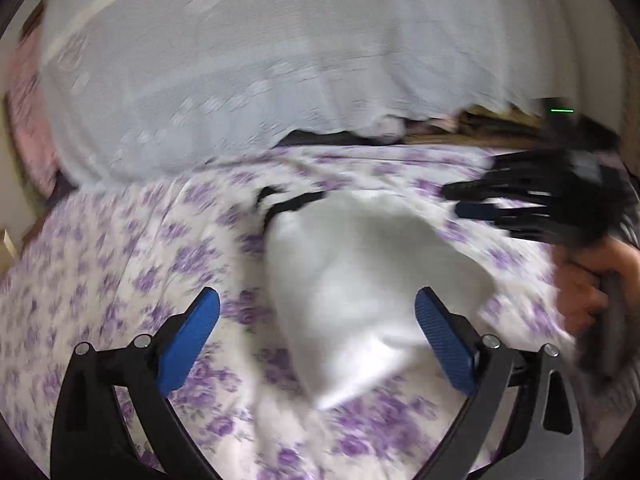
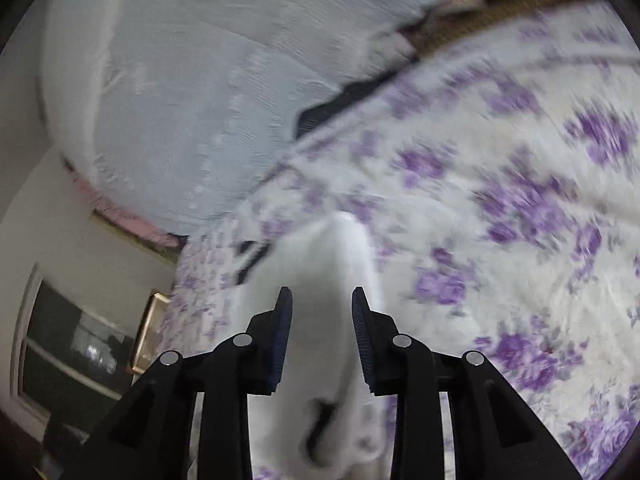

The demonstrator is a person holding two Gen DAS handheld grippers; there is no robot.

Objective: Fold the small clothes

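Note:
A small white garment [image 1: 360, 276] with a black strap [image 1: 294, 204] lies on the purple-flowered bedsheet [image 1: 120, 264]. My left gripper [image 1: 318, 312] is open, its blue pads above the garment's near part, not touching it. My right gripper [image 1: 472, 202] shows at the right of the left wrist view, held by a hand, just past the garment's far right edge. In the right wrist view the right gripper [image 2: 322, 300] is partly open with the white garment [image 2: 320, 280] lying between and under its pads. The frames are blurred.
A large pale blue quilt [image 1: 260, 60] is heaped at the back of the bed. A dark gap and a brown edge [image 1: 460, 132] run behind the sheet. A window and a framed picture [image 2: 148, 328] show at the left of the right wrist view.

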